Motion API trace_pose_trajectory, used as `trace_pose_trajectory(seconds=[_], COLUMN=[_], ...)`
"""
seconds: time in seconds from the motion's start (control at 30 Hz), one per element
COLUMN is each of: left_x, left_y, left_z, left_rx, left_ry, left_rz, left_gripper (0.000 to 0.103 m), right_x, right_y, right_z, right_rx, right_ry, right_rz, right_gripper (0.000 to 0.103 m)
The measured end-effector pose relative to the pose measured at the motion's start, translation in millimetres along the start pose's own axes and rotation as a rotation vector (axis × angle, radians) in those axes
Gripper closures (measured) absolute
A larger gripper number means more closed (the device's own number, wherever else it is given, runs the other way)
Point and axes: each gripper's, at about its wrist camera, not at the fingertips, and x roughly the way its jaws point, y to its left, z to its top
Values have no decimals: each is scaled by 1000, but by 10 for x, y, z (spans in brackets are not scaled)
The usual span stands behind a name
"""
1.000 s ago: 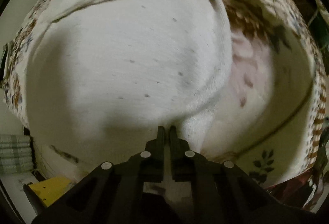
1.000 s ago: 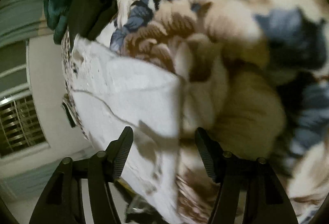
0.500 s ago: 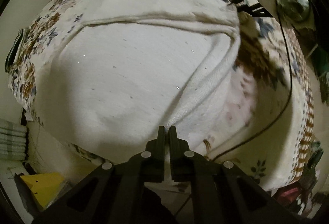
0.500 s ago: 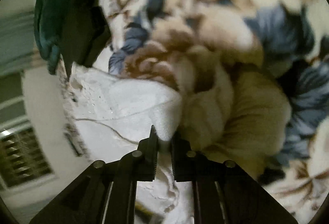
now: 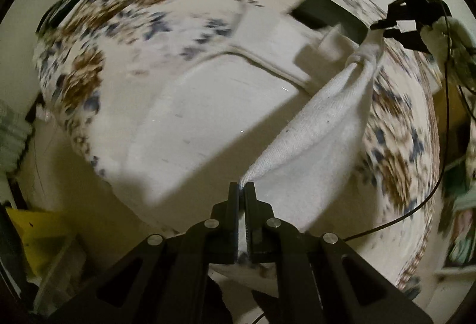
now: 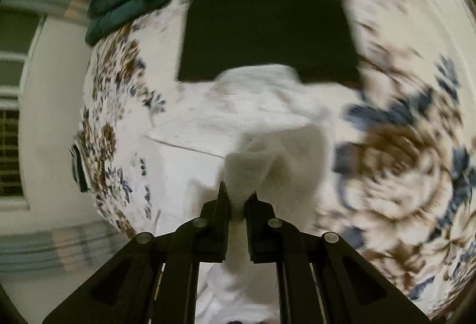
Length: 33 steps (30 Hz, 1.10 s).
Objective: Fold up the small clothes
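Both tools (image 5: 241, 187) (image 6: 237, 197) pinching lifted white garment (image 5: 321, 127).

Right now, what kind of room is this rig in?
Probably a bedroom: clothes are being folded on a floral bedspread, a window with blinds sits beside it, and folded dark garments lie on top.

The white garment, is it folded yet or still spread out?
Mid-fold: the white garment has one edge lifted between both shut grippers, the rest flat.

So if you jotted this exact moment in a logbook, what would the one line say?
left claw: shut on white garment | right claw: shut on white garment | edge lifted above floral bedspread | fold unfinished
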Motion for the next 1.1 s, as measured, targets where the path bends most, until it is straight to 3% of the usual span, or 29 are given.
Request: trace_pose_trajectory(seconds=[0.27,0.5,0.6,0.67,0.77,0.83,0.87,0.93,1.07,1.1], left_x=[419,896,1041,1135,1129,1074,1050,992,916,928], left_y=[1037,1618,1798,1978,2176,2212,2212,2191,2066,2021], left_z=[396,465,473,498,562,588,591,580,508,505], left_rx=[-109,-164,-157,-172,-186,-178,-169,-143,-114,-107], left_ry=[57,151,176,200,205,204,209,223,238,240], left_rz=[-24,-66,-40,-62,-126,-170,-175,-201,-243,-251], left_gripper=[101,101,103,103,103,101,100,93,50,48], right_x=[1304,2315,2518,2573,2450,2262,2158,1968,1717,1714], right_y=[1765,2458,2544,2560,2498,2418,2357,2202,1719,1631], right_z=[497,594,592,586,429,186,26,-355,-1234,-1393], right_rx=[-115,-159,-158,-148,-146,-163,-172,-192,-159,-144], right_ry=[36,78,75,76,118,123,120,126,160,168], right_rz=[-162,-331,-385,-399,-316,-284,-278,-270,-278,-280], right_gripper=[94,94,94,92,80,60,56,53,52,52])
